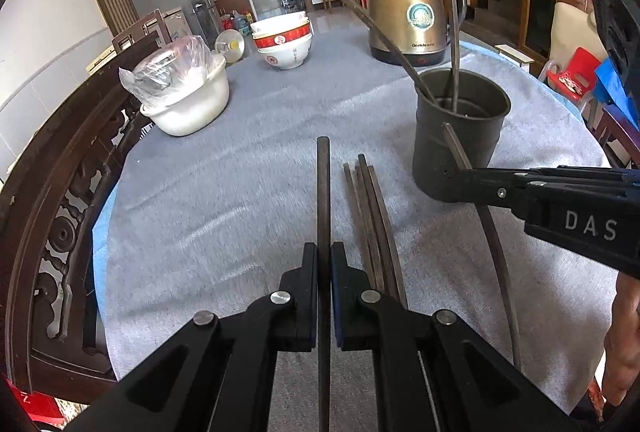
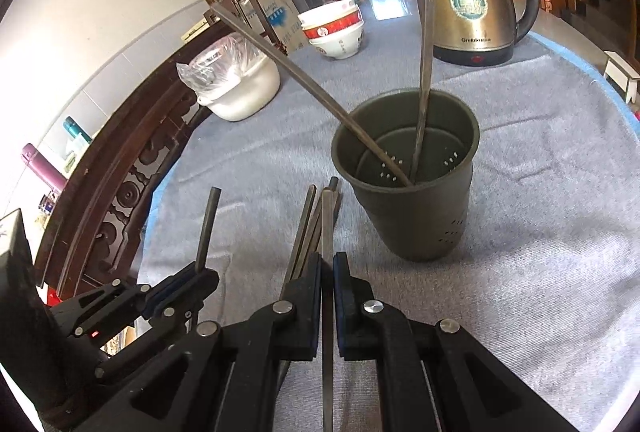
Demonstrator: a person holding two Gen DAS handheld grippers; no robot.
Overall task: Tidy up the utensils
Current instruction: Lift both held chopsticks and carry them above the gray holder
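- Jaws of the left gripper [image 1: 324, 264] and right gripper [image 2: 327, 272] are each pinched on one chopstick [image 1: 323, 192].
- Loose chopsticks [image 1: 370, 216] are seen on the counter [image 1: 240, 172] beside the holder [image 2: 408, 192].
- Light, stiff, slippery sticks are judged best gripped mid-shaft.

Two chopsticks [image 2: 422, 80] in holder [image 2: 412, 224]
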